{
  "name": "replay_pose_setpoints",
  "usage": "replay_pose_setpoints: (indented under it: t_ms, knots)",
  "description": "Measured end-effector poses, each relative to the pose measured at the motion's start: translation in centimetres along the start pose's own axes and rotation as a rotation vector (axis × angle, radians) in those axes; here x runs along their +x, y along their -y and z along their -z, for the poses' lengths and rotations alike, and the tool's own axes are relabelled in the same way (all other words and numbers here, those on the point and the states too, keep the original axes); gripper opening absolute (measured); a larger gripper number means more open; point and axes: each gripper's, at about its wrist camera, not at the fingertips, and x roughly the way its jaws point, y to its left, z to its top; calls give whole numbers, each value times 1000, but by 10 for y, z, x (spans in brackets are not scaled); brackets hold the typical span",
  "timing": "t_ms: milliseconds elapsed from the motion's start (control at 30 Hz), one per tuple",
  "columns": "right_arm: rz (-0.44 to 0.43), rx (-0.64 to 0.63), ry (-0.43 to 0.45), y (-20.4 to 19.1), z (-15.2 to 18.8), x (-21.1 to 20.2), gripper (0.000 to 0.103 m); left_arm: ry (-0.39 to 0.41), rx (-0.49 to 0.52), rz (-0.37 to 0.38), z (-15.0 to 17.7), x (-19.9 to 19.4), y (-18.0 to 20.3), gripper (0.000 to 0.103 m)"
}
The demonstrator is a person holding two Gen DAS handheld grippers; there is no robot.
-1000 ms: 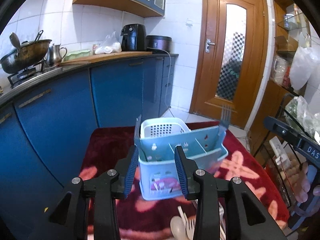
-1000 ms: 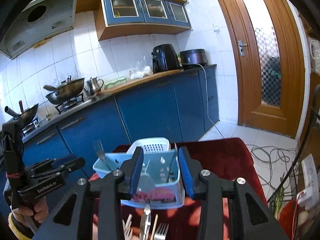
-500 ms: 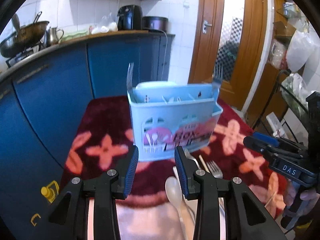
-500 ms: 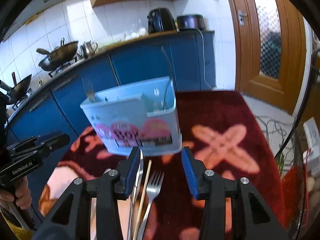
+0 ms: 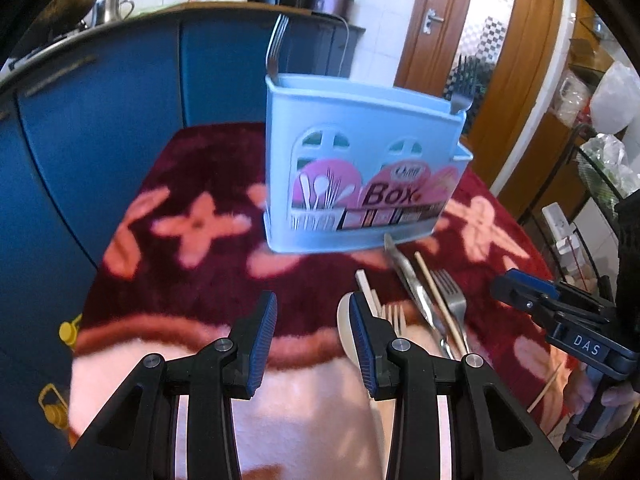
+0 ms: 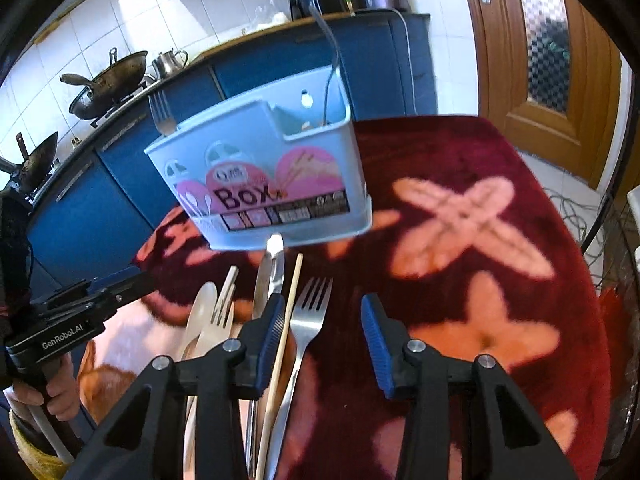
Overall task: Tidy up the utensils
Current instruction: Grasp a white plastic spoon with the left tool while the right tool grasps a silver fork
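**Both grippers poised over the loose cutlery, nothing picked up**

At the far left of the left wrist view, blue cabinets [image 5: 100, 128] run along the edge of a dark red floral cloth [image 5: 192, 280] that covers the table. The left gripper [image 5: 312, 332] hovers over the near, pale part of that cloth with its jaws spread and nothing between them; its right pad sits just in front of a pale spoon [image 5: 345, 320], probably the nearest piece for that hand to take.

Toward the middle stands the light blue utensil box [image 5: 360, 176], upright and printed with "Box". A fork [image 5: 276, 46] rises tines-up from its left end and another fork [image 5: 461, 88] from its right end, so some sorting seems to be done already. The box sits beyond the loose pieces, facing the person, likely so that each piece can be lifted forward and dropped in from above.

Right of the spoon, in front of the box, the loose utensils lie side by side with their tips toward it: a pale plastic fork [image 6: 220, 312], a knife [image 6: 272, 272], a wooden chopstick [image 6: 286, 320] and a steel fork [image 6: 310, 316].

The right gripper [image 6: 324, 332] hangs over this group, its jaws parted. The steel fork and the chopstick lie below the gap, untouched. Its jaws have just been closing a little, with nothing clamped.
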Motion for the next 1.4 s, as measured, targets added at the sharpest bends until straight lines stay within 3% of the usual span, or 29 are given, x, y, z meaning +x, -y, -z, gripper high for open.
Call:
replay_pose_setpoints:
  t_ms: [433,767,833,1000,1200,1400]
  knots:
    - [-24,21,-98,4,7,27,29,-101,-26,41,14,35,0,38]
    - [-68,46,-133,9,2,42,23,-111,-17,66,16,48,6,38]
    - [-80,52,-138,9,0,45,22,-108,-16,72,15,49,7,34]
    - [-120,84,-150,13,-5,49,15,-117,-42,121,14,50,5,9]
    - [-150,101,-158,16,-7,48,11,-116,-55,164,14,47,7,7]
    - [-135,78,-157,10,-8,47,9,-94,-33,149,14,42,12,4]
